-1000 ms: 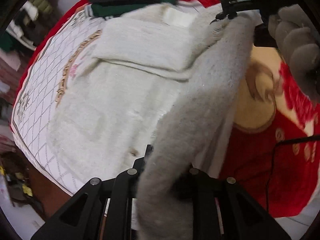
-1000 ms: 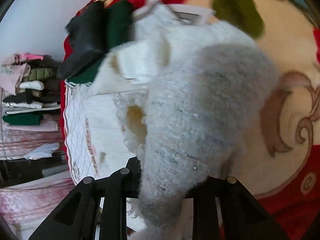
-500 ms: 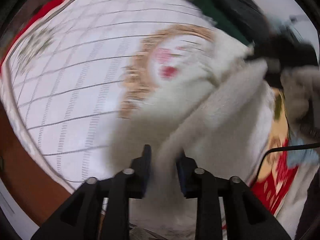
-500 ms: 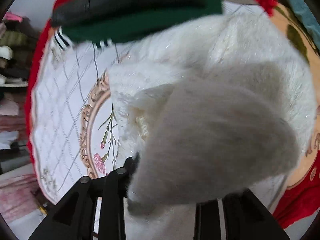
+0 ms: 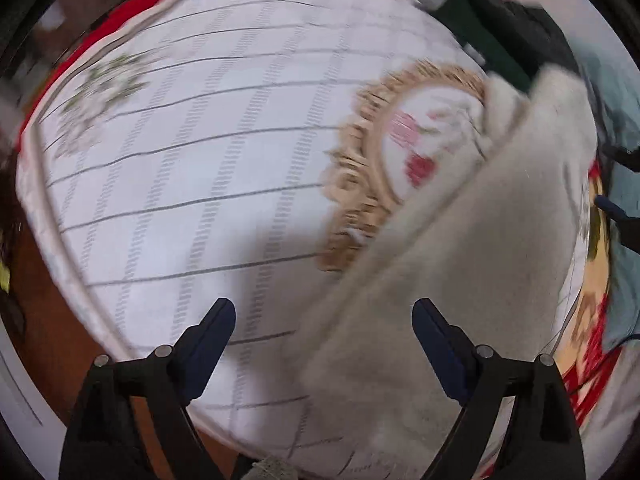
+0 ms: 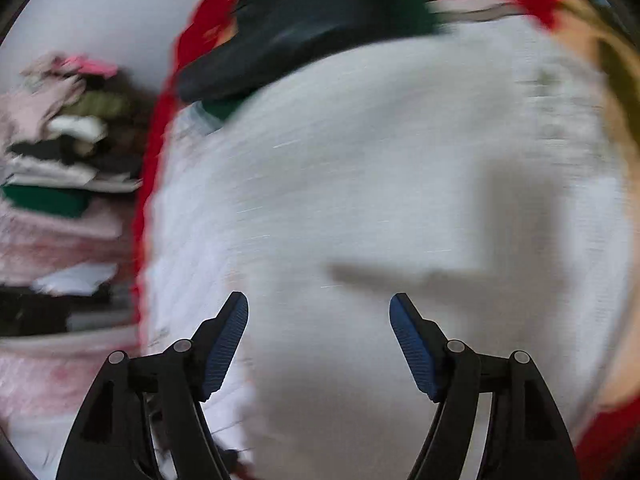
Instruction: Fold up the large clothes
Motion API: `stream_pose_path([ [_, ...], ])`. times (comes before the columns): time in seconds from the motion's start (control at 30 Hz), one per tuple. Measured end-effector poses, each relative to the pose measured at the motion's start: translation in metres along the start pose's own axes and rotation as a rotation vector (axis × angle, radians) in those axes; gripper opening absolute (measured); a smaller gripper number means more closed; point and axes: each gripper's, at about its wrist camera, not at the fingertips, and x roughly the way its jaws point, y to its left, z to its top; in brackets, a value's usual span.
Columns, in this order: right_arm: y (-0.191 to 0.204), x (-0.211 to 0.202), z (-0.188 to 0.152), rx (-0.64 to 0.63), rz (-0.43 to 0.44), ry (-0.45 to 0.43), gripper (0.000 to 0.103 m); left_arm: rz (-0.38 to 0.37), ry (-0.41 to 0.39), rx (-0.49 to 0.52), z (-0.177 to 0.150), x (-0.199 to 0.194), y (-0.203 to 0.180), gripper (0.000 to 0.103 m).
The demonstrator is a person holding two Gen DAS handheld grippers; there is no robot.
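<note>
A fluffy pale grey-white garment [image 5: 472,264] lies folded over on the white quilted bedspread [image 5: 192,168], filling the right of the left wrist view. My left gripper [image 5: 324,312] hangs above its left edge, jaws opening wide, pads clear of the cloth. In the blurred right wrist view the same garment [image 6: 380,184] spreads flat below my right gripper [image 6: 319,306], whose jaws are also opening with nothing pinched between the blue pads.
Folded dark green and black clothes [image 6: 312,28] lie at the far end of the bed. A red patterned blanket [image 5: 588,368] shows at the right. Stacked clothes [image 6: 60,152] fill shelves left of the bed. The bed's edge and brown floor [image 5: 44,320] are at lower left.
Both grippers held a fold of the garment shut between their fingers; both have let go and stand wide. The garment has dropped flat onto the bed. The left view swung over the bedspread.
</note>
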Motion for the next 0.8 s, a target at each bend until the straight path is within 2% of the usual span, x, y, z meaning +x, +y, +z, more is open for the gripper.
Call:
stream_pose_path([
  [0.07,-0.037,-0.002,0.005,0.043,-0.061,-0.016,0.076,0.099,0.013,0.064,-0.003,0.023,-0.014,0.091],
  [0.13,-0.067,0.004,0.011,0.082,-0.058,-0.020,0.080,0.173,0.043,0.096,-0.005,0.052,-0.016,0.094],
  [0.2,-0.090,0.021,0.020,0.085,-0.037,-0.002,0.084,0.153,0.063,0.065,-0.003,0.066,-0.005,0.102],
  [0.3,-0.109,0.066,0.030,0.097,0.062,0.068,0.085,0.122,0.083,0.026,0.005,0.066,0.005,0.103],
  [0.33,-0.112,0.080,0.030,0.112,0.139,0.099,0.085,0.125,0.085,0.029,0.007,0.065,0.005,0.103],
  [0.37,-0.113,0.088,0.030,0.121,0.159,0.097,0.084,0.130,0.087,0.034,0.008,0.063,0.005,0.103],
  [0.4,-0.110,0.090,0.027,0.115,0.154,0.051,0.080,0.137,0.085,0.042,0.010,0.060,0.004,0.103],
  [0.43,-0.107,0.090,0.023,0.110,0.152,0.031,0.063,0.145,0.081,0.045,0.013,0.057,0.003,0.103],
  [0.47,-0.104,0.089,0.019,0.114,0.153,0.014,0.050,0.153,0.077,0.048,0.014,0.053,0.002,0.103],
  [0.53,-0.103,0.073,0.002,0.174,0.142,-0.064,0.041,0.175,0.058,0.043,0.016,0.039,0.005,0.103],
  [0.6,-0.106,0.053,-0.027,0.278,0.118,-0.133,0.039,0.206,0.031,0.028,0.019,0.022,0.013,0.103],
  [0.67,-0.121,0.028,-0.072,0.451,0.078,-0.174,0.039,0.253,-0.001,0.003,0.023,0.003,0.028,0.103],
  [0.73,-0.140,0.008,-0.122,0.605,0.043,-0.172,0.039,0.292,-0.033,-0.043,0.029,-0.017,0.052,0.103],
  [0.8,-0.155,-0.004,-0.168,0.698,0.004,-0.122,0.040,0.312,-0.041,-0.091,0.033,-0.031,0.076,0.103],
])
